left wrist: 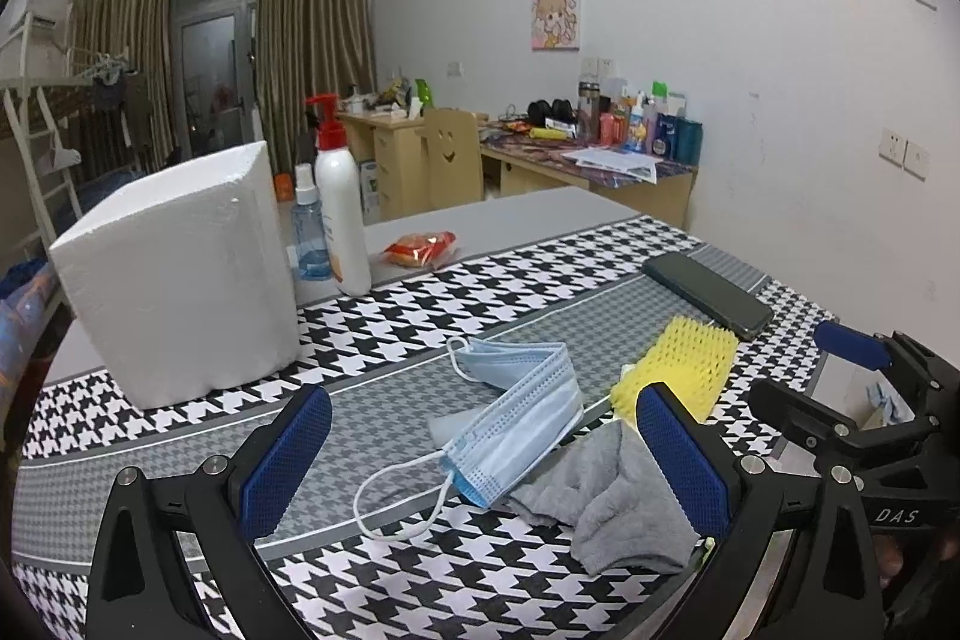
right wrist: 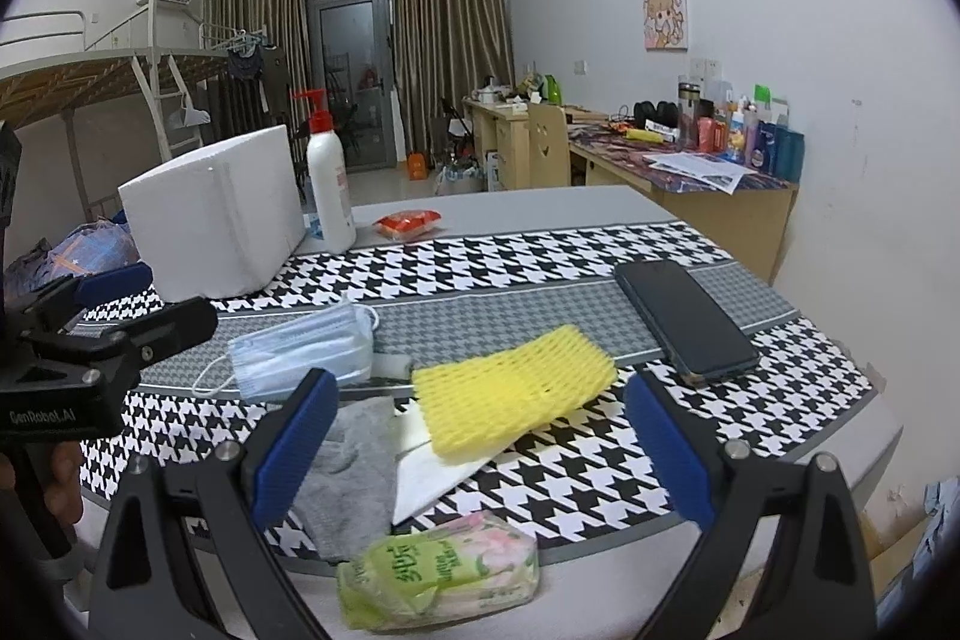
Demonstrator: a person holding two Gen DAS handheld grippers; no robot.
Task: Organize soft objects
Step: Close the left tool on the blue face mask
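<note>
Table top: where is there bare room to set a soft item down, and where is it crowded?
Free: the plain grey strip beyond the snack packet, and the mat between the foam block and the phone. Crowded: the near edge, where mask, grey sock, yellow foam net and tissue pack cluster.

Both grippers, left gripper (left wrist: 483, 457) and right gripper (right wrist: 480, 439), share black angular frames, silver screw heads and blue textured finger pads (left wrist: 287, 460). White lettering "GenRobot.AI" marks the left one's side, "DAS" the right's.
</note>
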